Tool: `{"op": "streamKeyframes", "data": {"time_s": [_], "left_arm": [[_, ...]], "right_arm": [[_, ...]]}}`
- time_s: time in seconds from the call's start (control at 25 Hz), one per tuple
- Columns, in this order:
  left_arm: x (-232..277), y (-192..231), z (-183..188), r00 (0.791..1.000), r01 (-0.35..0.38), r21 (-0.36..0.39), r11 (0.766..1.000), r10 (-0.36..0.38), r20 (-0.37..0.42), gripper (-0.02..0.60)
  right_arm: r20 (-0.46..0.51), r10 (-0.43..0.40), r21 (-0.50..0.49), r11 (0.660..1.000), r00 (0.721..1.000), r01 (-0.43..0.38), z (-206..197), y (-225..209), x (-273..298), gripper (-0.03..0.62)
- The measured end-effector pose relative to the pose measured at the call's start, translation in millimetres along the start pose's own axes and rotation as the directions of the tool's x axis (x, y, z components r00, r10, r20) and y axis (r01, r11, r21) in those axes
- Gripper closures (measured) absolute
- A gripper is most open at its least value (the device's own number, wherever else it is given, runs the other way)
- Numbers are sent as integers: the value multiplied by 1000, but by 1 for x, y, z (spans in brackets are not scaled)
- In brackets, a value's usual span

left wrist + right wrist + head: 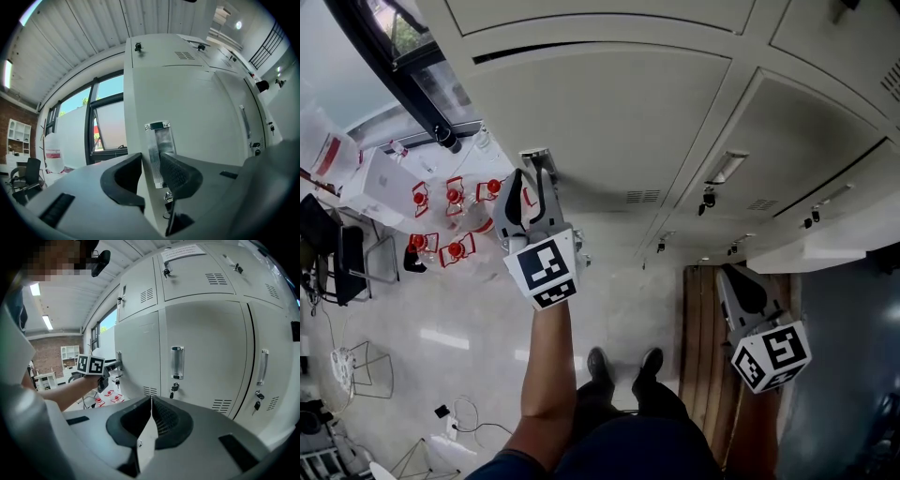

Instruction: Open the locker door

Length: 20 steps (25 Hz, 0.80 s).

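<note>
The grey locker door (197, 103) carries an upright metal handle (158, 150), with a keyed lock (168, 197) just under it. My left gripper (151, 174) straddles that handle. Its right pad (176, 171) lies against the handle, and a thin strip of door shows between the handle and the left pad, so it is open. From the head view the left gripper (535, 176) points at the handle (538, 156) on the leftmost locker column. My right gripper (150, 427) hangs back from the lockers, shut and empty, and appears low at the right (727, 274).
Neighbouring lockers have their own handles (177, 362) and keys hanging in their locks (708, 199). A wooden bench (705, 347) lies by my right side. Several red-capped items (450, 220) sit on the floor to the left, near a window (105, 126).
</note>
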<state>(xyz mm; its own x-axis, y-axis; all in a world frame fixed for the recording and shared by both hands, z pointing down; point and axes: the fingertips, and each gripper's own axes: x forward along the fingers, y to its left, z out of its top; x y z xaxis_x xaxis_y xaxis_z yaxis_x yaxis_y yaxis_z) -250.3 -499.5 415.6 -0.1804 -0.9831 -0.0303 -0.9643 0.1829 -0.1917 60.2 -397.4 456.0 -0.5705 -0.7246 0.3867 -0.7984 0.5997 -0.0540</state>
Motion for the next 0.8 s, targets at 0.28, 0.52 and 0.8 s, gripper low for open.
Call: {"op": "streamKeyframes", "data": {"time_s": [0.28, 0.52, 0.8], "left_arm": [[-32, -2, 3, 999, 54, -5, 999, -54, -4, 449], [-68, -9, 6, 995, 103, 2, 995, -103, -9, 453], [-105, -17, 10, 987, 160, 40, 986, -159, -23, 484]], "right_arm": [[23, 11, -11, 1000, 1000, -11, 8, 16, -6, 557], [46, 22, -31, 999, 999, -21, 17, 33, -21, 558], [70, 11, -35, 999, 997, -9, 22, 47, -46, 557]]}}
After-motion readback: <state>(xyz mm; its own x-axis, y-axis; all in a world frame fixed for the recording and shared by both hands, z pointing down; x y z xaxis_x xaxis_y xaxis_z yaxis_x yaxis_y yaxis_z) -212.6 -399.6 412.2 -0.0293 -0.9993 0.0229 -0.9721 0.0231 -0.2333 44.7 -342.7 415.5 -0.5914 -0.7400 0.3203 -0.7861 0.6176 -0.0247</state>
